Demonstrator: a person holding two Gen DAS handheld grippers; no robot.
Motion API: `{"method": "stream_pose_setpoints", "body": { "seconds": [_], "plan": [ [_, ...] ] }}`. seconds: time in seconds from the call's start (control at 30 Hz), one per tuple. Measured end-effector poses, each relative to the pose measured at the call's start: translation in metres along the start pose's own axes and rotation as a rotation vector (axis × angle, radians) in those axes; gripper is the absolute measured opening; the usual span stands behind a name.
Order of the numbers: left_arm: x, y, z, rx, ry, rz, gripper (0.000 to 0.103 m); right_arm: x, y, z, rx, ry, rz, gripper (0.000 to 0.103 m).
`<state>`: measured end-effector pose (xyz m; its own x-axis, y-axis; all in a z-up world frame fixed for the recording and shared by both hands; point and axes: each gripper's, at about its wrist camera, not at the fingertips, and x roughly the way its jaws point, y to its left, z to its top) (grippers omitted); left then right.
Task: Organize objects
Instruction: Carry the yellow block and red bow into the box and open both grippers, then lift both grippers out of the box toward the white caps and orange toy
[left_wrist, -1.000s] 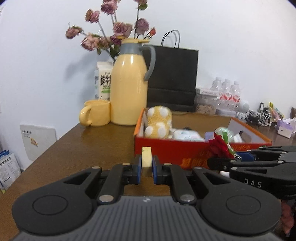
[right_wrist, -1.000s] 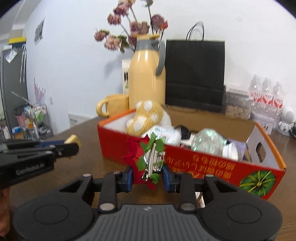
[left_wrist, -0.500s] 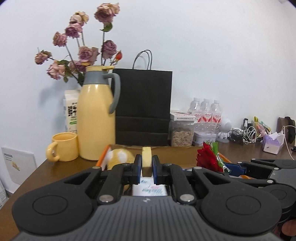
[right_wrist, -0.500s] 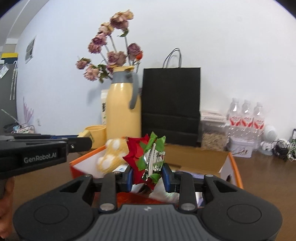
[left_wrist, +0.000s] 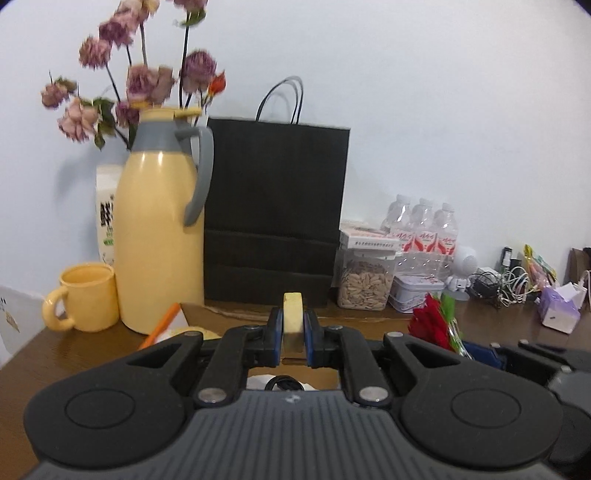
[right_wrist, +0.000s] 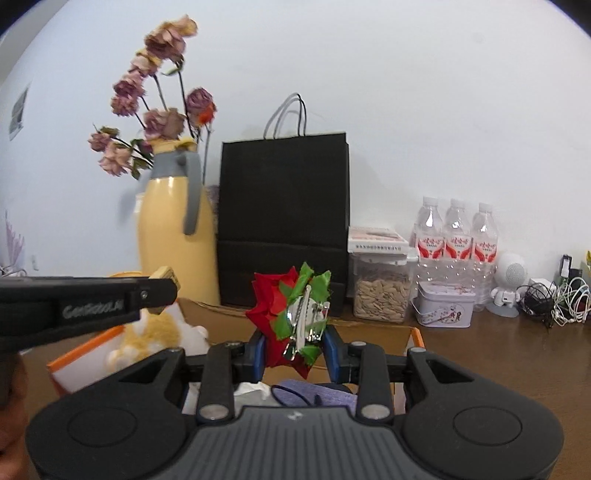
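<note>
My left gripper (left_wrist: 293, 334) is shut on a thin pale-yellow roll of tape (left_wrist: 293, 325) standing on edge between its pads. My right gripper (right_wrist: 295, 345) is shut on a red fabric flower with green leaves and a metal clip (right_wrist: 295, 314). Both hover over an open orange-rimmed cardboard box (right_wrist: 85, 345), whose rim also shows in the left wrist view (left_wrist: 160, 325). Inside the box lie a yellow-and-white plush toy (right_wrist: 155, 332), a purple cloth (right_wrist: 314, 397) and white tissue (right_wrist: 251, 389). The left gripper (right_wrist: 164, 282) reaches in from the left in the right wrist view, and the flower (left_wrist: 434, 326) shows at right in the left wrist view.
Behind the box on the brown table stand a yellow thermos jug (left_wrist: 160, 240) with dried roses (left_wrist: 140, 81), a yellow mug (left_wrist: 83, 297), a black paper bag (left_wrist: 275, 218), a seed jar (left_wrist: 365, 282), a tin (left_wrist: 417, 291), water bottles (left_wrist: 424, 225), cables (left_wrist: 506, 280) and a tissue pack (left_wrist: 561, 306).
Both grippers have risen and moved forward over the box, each keeping its object. The box has sunk below them, and the back-of-table items now look nearer and larger.
</note>
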<state>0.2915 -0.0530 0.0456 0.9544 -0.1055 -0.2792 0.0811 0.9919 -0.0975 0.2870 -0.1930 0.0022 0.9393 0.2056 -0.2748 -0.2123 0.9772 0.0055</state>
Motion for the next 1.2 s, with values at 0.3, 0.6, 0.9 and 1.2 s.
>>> {"method": "stream_pose_setpoints", "body": {
  "seconds": [0.3, 0.6, 0.9, 1.2],
  "plan": [
    [0.017, 0.004, -0.015, 0.017, 0.065, -0.008, 0.012, 0.018, -0.01, -0.015, 0.018, 0.074, -0.001, 0.03],
    [-0.006, 0.007, -0.018, 0.041, -0.058, 0.03, 0.103, 0.009, -0.011, -0.019, 0.021, 0.087, 0.005, 0.088],
    [-0.012, 0.015, -0.021, 0.041, -0.068, 0.066, 0.103, -0.003, -0.01, -0.018, 0.012, 0.058, 0.0, 0.103],
    [-0.024, 0.015, -0.023, 0.035, -0.09, 0.047, 0.103, -0.012, -0.008, -0.018, 0.001, 0.044, 0.001, 0.103]
  ]
}}
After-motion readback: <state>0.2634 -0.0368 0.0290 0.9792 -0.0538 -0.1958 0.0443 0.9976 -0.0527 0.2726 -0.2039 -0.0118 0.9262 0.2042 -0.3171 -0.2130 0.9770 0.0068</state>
